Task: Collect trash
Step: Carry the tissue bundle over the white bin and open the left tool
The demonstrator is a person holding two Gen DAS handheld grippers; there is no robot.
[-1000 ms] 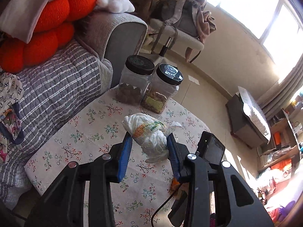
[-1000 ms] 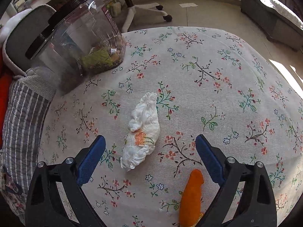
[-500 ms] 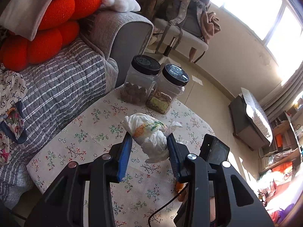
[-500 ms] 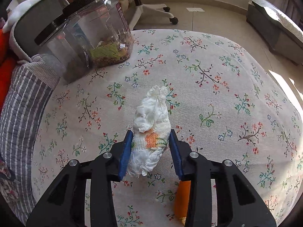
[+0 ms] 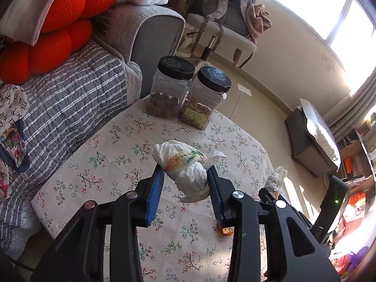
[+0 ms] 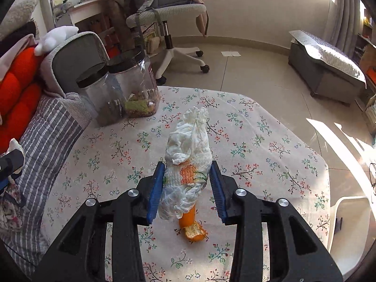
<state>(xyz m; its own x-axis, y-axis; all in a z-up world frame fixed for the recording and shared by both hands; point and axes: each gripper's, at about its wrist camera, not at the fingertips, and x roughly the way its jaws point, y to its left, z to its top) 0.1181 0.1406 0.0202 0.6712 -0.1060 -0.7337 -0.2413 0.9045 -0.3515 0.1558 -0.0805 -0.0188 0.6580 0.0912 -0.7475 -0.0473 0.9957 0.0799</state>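
My left gripper (image 5: 184,188) is shut on a crumpled white tissue (image 5: 185,164) with an orange print, held above the floral tablecloth (image 5: 112,150). My right gripper (image 6: 186,188) is shut on a second crumpled white tissue (image 6: 188,155), lifted off the cloth. That second tissue and the right gripper show at the right in the left wrist view (image 5: 276,179). An orange peel (image 6: 191,226) lies on the cloth under the right gripper; a bit of it shows in the left wrist view (image 5: 226,231).
Two clear jars with black lids (image 5: 188,94) stand at the table's far edge, also in the right wrist view (image 6: 122,94). A grey striped sofa (image 5: 58,108) borders the table's left. A white bin rim (image 6: 350,225) sits low right. An office chair (image 6: 169,23) stands beyond.
My right gripper closed on the second tissue and lifted it off the cloth, uncovering the orange peel. My left gripper rose a little with its tissue still held.
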